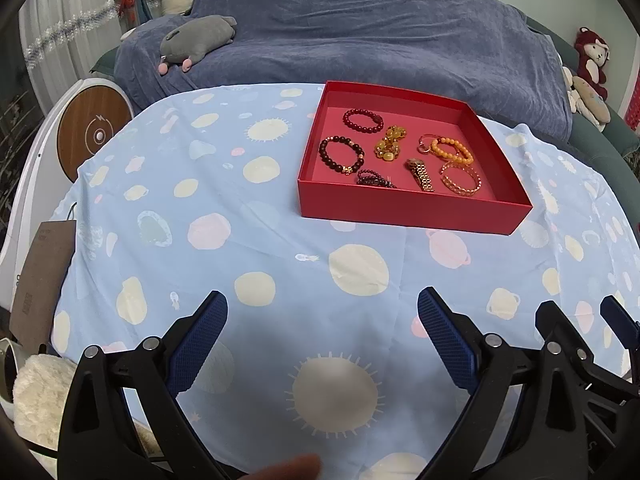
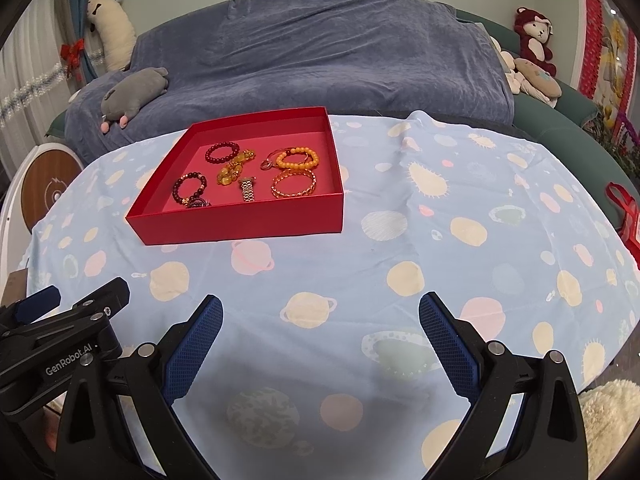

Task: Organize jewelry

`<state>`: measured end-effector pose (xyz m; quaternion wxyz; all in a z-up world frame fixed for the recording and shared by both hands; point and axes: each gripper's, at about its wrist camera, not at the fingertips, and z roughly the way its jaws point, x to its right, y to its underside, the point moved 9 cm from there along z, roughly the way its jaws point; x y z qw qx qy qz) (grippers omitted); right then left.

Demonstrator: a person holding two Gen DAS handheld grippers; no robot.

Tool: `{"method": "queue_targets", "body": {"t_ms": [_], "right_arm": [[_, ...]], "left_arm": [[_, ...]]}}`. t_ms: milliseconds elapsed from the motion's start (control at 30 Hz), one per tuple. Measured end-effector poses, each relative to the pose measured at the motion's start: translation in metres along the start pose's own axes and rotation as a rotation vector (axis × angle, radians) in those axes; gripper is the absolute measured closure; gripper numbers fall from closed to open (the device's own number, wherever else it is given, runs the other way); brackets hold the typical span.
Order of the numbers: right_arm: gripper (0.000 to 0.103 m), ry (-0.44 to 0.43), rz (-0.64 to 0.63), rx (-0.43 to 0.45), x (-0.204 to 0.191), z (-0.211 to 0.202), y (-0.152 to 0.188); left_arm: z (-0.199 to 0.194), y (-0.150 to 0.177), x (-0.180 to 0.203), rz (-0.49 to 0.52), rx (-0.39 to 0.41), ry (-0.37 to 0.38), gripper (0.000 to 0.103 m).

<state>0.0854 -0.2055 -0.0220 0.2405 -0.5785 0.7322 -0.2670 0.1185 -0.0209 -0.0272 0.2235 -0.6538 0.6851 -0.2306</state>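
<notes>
The left tool (image 1: 322,312) hangs wide open and empty above the tabletop (image 1: 256,240), and the right tool (image 2: 320,316) beside it is likewise spread wide with nothing between its blue pads (image 2: 192,344). Both point toward the red box (image 1: 404,210), which sits open on the planet-print cloth well ahead of them. Inside lie several bracelets: 2 dark red bead bracelets (image 1: 362,120), an orange bead bracelet (image 1: 452,151), a gold chain bangle (image 1: 461,179) and a gold watch (image 1: 421,175), its band running front to back. Beyond stands a sofa under a blue cover (image 1: 360,40).
</notes>
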Motion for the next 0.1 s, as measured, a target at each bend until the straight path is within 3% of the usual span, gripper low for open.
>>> {"method": "queue_targets", "body": {"t_ms": [100], "right_arm": [[0.008, 0.002, -0.001, -0.001, 0.0016, 0.0006, 0.0003]], "left_arm": [[0.0007, 0.0003, 0.0002, -0.002, -0.001, 0.003, 0.011]]}}
